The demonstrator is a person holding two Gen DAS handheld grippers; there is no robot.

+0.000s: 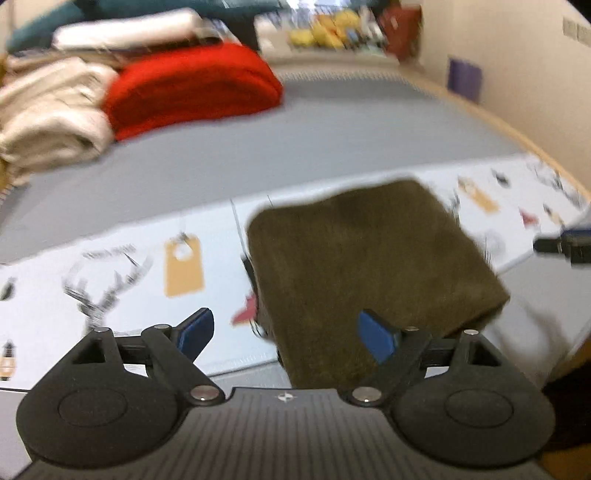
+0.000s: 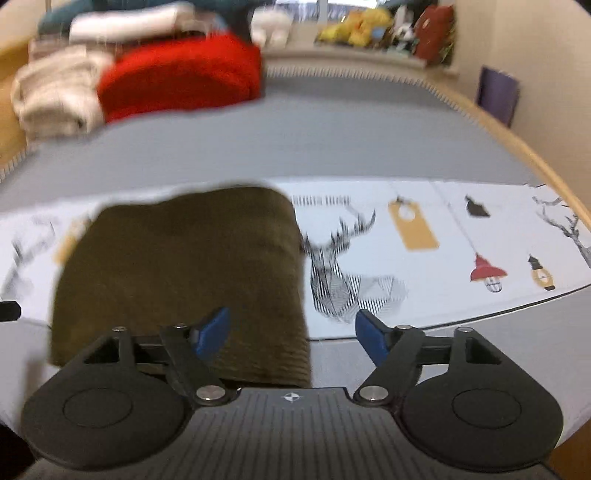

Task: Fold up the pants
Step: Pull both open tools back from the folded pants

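- Seemingly the folding is as good as done: the olive-brown corduroy pants (image 1: pixel 373 273) lie as one compact, thick rectangular bundle, with no leg or waistband trailing loose that the blurred views reveal.
- What may remain, at a guess, is only moving the bundle to a pile or squaring its edges; nothing in view shows a further fold in hand.
- Their fabric looks soft and ribbed, the corners rounded, the far edge slightly uneven, the layers stacked fairly square.
- Just ahead of the left gripper (image 1: pixel 286 334) the bundle sits toward its right finger, whose blue pad overlaps the cloth's near edge in view; whether it touches cannot be told.
- That gripper stands wide open and holds nothing.
- Ahead of the right gripper (image 2: pixel 293 334) the bundle lies toward its left finger; this gripper too is spread wide and empty.
- Under the pants is a white printed cloth with stag heads, tan tags and lamps (image 2: pixel 424 236), spread over a grey bed surface (image 1: pixel 332 140).
- Far beyond both grippers, to their left, sits a red folded garment (image 1: pixel 192 85) beside cream and white folded clothes (image 1: pixel 48 110).
- Farther still, yellow soft toys (image 2: pixel 354 24) line a ledge, too blurred to make out.
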